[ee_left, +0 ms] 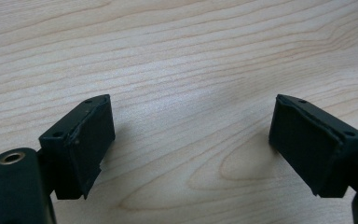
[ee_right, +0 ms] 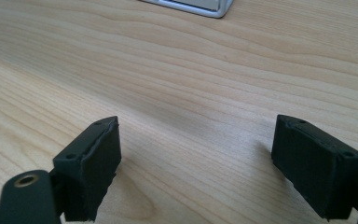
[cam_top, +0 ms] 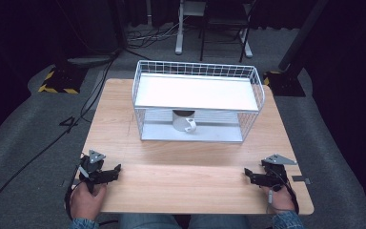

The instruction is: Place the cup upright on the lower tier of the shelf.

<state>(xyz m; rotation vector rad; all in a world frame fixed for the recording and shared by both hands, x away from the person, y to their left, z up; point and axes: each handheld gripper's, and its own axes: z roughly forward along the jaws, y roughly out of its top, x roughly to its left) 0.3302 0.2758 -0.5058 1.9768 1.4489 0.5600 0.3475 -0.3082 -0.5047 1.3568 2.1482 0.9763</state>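
Landmark: wire basket point(cam_top: 198, 71) with a white shelf, standing at the far middle of the wooden table point(cam_top: 124, 119).
Mug: white mug point(cam_top: 185, 121) upright on the basket's lower floor, under the shelf, handle toward the person.
Left gripper point(cam_top: 116, 170): near table edge, well apart from the basket's left front corner; jaws spread, bare wood between them.
Right gripper point(cam_top: 248, 174): near edge, well apart from the basket's right front corner; jaws spread wide, nothing between them.

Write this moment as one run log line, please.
left gripper: open, empty, on table | right gripper: open, empty, on table | cup: lower shelf of wire rack
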